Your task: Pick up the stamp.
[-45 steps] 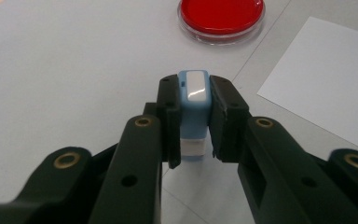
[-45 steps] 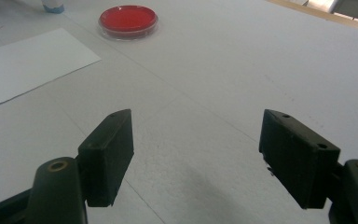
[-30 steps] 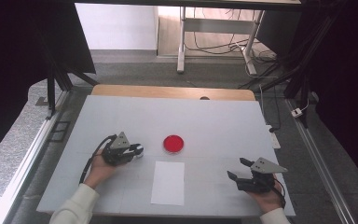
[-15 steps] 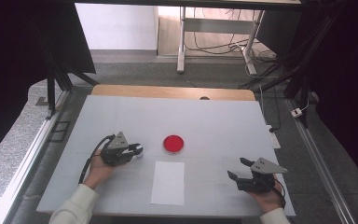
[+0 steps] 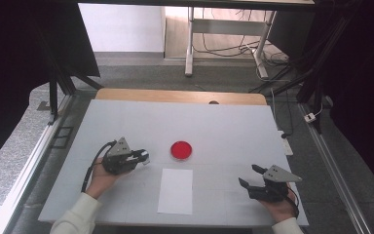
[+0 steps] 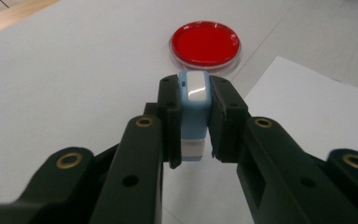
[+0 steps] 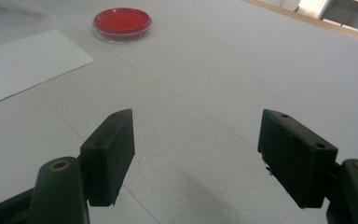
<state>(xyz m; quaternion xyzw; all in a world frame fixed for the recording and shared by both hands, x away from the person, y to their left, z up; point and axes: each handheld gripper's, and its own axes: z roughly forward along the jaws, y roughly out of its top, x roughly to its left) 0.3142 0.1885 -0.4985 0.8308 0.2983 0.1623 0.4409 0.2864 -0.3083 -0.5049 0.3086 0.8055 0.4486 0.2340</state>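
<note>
No readable text or logos on anything we saw. Left gripper was clamped on a small blue-and-white block, held just above the table, near the dish w/ red contents. Right gripper sat wide open, nothing between jaws. Paper sheet lay btw the grippers.

— What stays hidden on the small light-blue and white plastic block?
— In the left gripper view its two flanks are covered by the black pads, and its lower end is lost behind them at six o'clock.
— And the white rectangular paper sheet?
— Cut off by the frame at three o'clock there; in the right gripper view it runs off at nine o'clock.
</note>
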